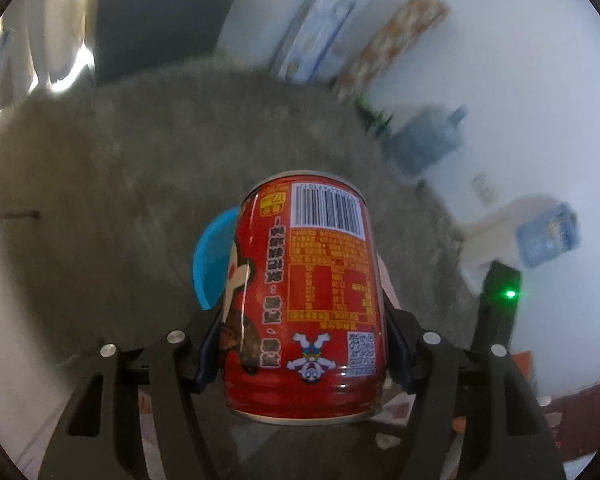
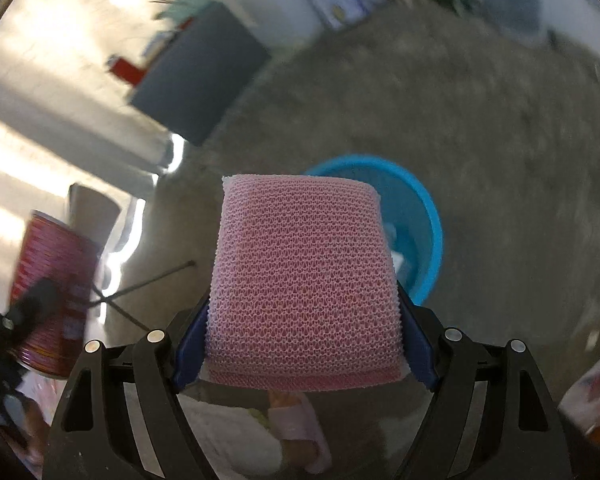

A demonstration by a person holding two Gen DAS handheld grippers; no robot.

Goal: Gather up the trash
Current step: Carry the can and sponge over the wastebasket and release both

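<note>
The left gripper (image 1: 304, 356) is clamped on a red drink can (image 1: 306, 300), its blue pads pressing the can's two sides; the can's long axis runs straight out along the fingers, toward 12 o'clock in the left wrist view (its printing reads upside down, so it is probably held inverted). Behind the can, at about 10 o'clock from it, only an arc of the blue basin (image 1: 212, 258) shows. The right gripper (image 2: 304, 344) pinches a pink foam net sleeve (image 2: 304, 280) between its pads, and from it the blue basin (image 2: 430, 236) lies ahead at roughly 1 o'clock, partly hidden by the sleeve, on the grey floor (image 2: 480, 140). Judging by how large and open the basin appears there, the right gripper looks the nearer, so its load likely drops first.
</note>
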